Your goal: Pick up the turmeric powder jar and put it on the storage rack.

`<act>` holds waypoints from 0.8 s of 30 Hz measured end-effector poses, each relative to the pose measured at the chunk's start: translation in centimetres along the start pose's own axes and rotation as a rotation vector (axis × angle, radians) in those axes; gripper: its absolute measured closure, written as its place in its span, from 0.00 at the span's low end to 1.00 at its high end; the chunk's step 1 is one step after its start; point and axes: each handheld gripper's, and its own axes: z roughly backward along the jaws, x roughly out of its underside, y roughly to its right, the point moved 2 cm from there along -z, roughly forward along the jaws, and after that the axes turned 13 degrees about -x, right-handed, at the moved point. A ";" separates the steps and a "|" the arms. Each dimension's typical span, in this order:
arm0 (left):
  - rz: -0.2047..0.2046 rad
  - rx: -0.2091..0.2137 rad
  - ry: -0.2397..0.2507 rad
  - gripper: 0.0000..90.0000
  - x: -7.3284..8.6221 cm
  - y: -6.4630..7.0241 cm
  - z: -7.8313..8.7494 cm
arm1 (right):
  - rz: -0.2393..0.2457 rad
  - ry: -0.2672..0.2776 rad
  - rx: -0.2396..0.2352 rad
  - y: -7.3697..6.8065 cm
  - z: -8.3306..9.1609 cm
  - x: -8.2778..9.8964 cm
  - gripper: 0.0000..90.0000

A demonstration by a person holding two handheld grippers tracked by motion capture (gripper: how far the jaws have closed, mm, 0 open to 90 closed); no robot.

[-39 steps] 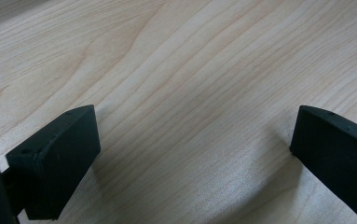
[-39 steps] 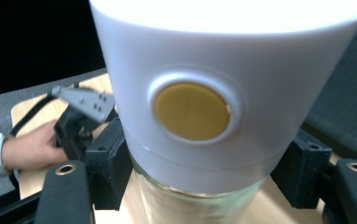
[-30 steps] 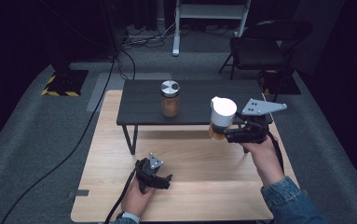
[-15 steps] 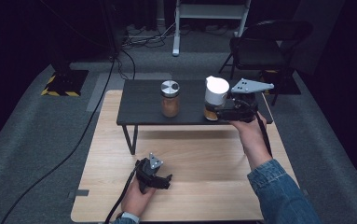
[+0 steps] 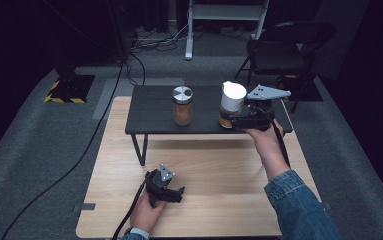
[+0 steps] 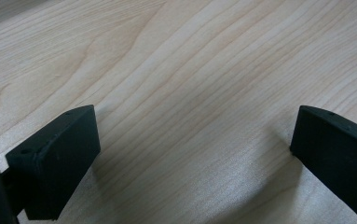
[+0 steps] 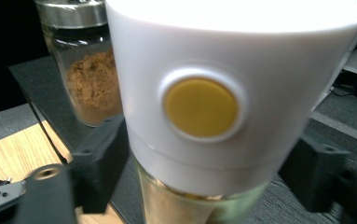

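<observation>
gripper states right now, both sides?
Left gripper: open, nothing between its jaws, low over the wooden table.
Right gripper: shut on the white-capped jar, at the dark shelf.

Right tool (image 5: 231, 120) seemingly grips grinder (image 5: 230, 104).

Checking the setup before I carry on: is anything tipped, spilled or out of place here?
Nothing stands out. The spice jar stands upright on the dark shelf, and the right gripper holds the white-capped jar upright there. The left gripper rests open on the bare wooden table.
</observation>
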 end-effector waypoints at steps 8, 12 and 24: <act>-0.002 0.000 -0.001 0.01 0.0 0.0 0.0 | 0.027 0.052 0.021 -1.5 1.8 3.2 0.10; -0.002 0.000 -0.001 0.01 0.0 0.0 0.0 | 0.014 0.057 0.020 -2.2 2.9 5.9 0.09; -0.001 0.000 -0.001 0.01 0.0 0.0 0.0 | 0.020 0.020 -0.006 -4.0 3.0 14.1 0.07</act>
